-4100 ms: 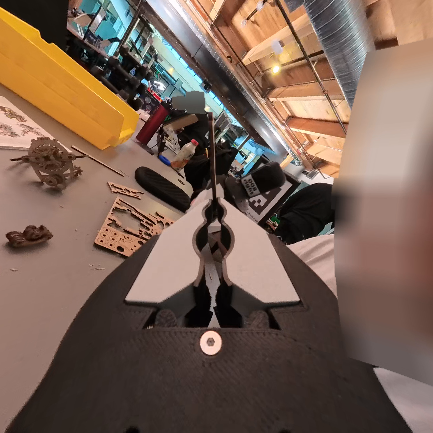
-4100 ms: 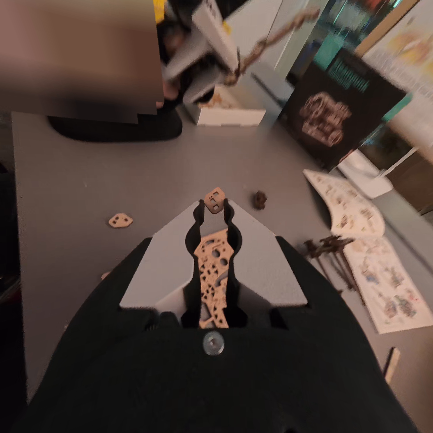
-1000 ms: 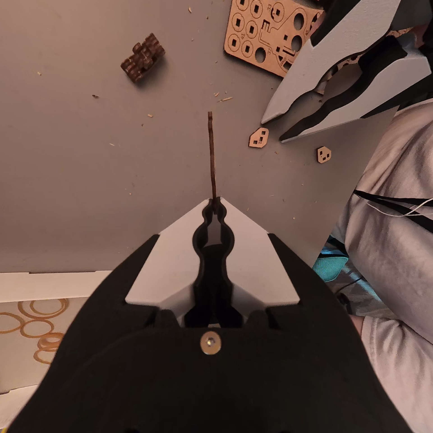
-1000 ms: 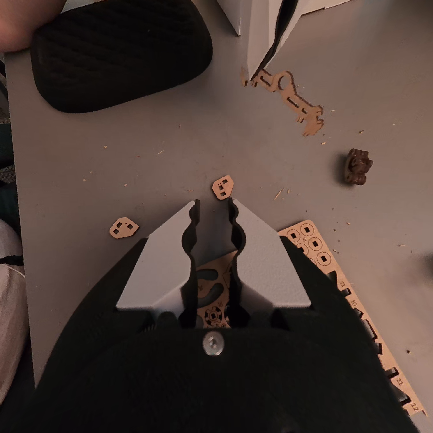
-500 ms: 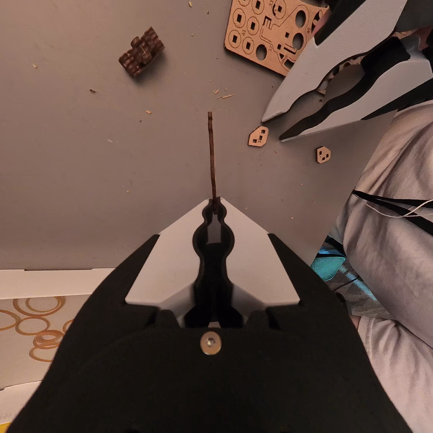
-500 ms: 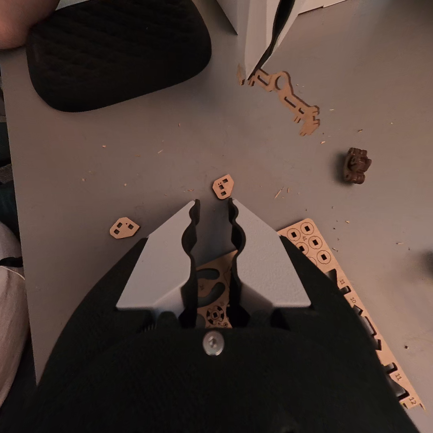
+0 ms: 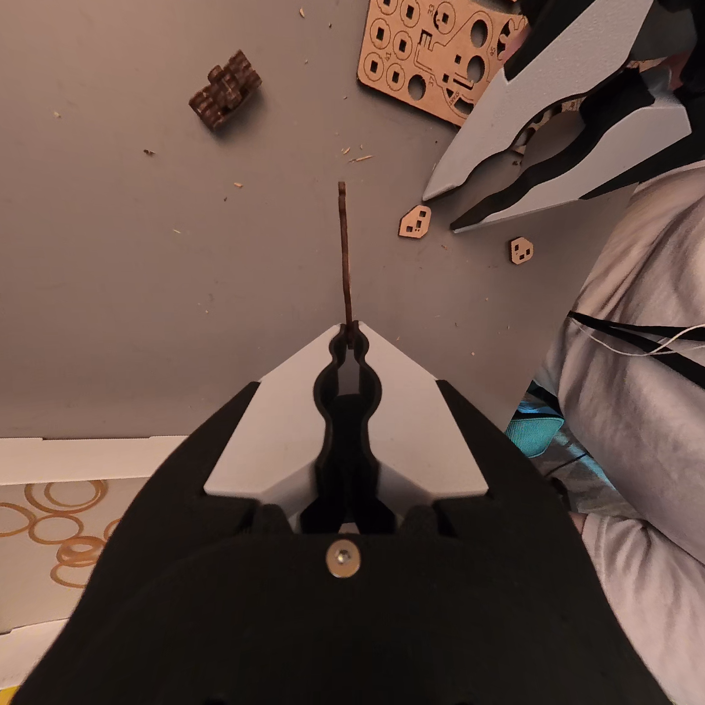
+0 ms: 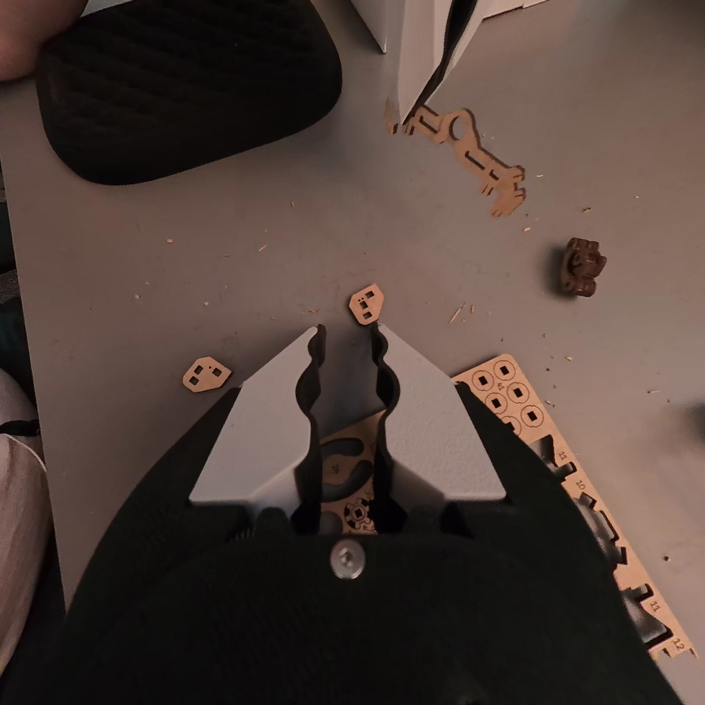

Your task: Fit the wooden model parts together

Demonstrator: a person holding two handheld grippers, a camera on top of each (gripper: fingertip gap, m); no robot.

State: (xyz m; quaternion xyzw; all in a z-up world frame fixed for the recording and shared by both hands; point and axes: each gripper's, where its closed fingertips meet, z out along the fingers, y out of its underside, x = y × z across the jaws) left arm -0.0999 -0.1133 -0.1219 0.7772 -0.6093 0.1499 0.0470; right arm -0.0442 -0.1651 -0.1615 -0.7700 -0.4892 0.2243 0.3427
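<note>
While my left gripper [image 7: 349,331] stays clamped on the long slotted wooden strip [image 7: 345,251], seen edge-on from its own camera, my right gripper [image 8: 347,329] has its jaws apart and empty. Four seconds ago it held a small plate; that small pentagonal plate [image 8: 365,303] now lies on the grey table [image 8: 229,213], just beyond its fingertips. A matching second plate [image 8: 206,379] rests to the left. I judge the plate was set down, so mating has not begun. Further out lie the laser-cut parts sheet [image 8: 503,393] and a dark gear block [image 8: 581,271]. Engraved numerals on the sheet are withheld.
</note>
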